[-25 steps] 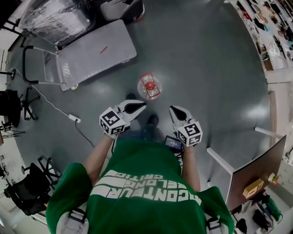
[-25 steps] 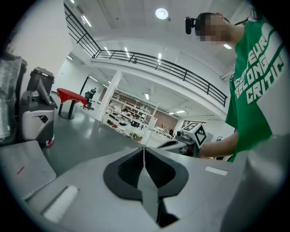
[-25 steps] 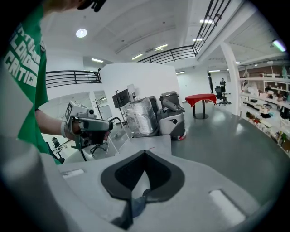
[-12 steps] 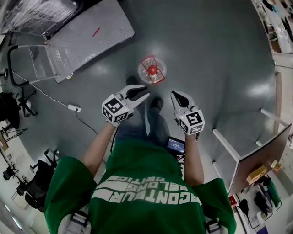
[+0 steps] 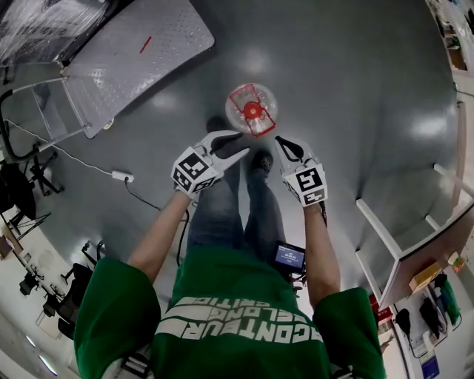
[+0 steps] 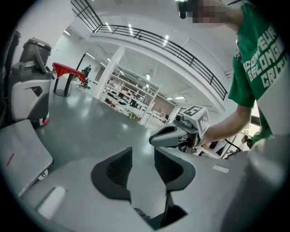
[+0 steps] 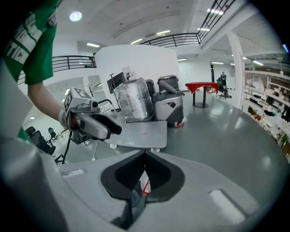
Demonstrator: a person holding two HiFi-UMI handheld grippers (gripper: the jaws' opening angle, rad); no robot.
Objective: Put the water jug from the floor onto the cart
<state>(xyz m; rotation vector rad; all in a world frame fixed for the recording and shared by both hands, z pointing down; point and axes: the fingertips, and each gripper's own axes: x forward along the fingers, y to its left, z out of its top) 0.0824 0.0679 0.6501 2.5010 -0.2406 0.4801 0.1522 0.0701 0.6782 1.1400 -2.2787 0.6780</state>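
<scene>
The clear water jug (image 5: 252, 109) with a red cap and red handle stands upright on the grey floor, just ahead of both grippers. My left gripper (image 5: 238, 146) is near the jug's lower left; its jaws are opening with nothing between them. My right gripper (image 5: 281, 143) is at the jug's lower right, shut and empty. Neither touches the jug. The flat grey cart (image 5: 126, 59) sits at the upper left with its handle frame (image 5: 44, 96) at its left end. In the right gripper view the cart (image 7: 140, 133) lies ahead, and a red-and-white sliver of the jug (image 7: 146, 186) shows under the shut jaws.
A plastic-wrapped pallet (image 5: 37, 22) stands behind the cart. A white cable with a plug (image 5: 118, 176) runs across the floor at left. Chairs (image 5: 18, 185) line the left edge. A white table frame (image 5: 385, 237) is at right. A floor-cleaning machine (image 7: 170, 106) stands beyond the cart.
Both grippers have sunk towards the floor and come closer to the jug. The left jaws, shut a second ago, now stand apart. The right jaws stay shut.
</scene>
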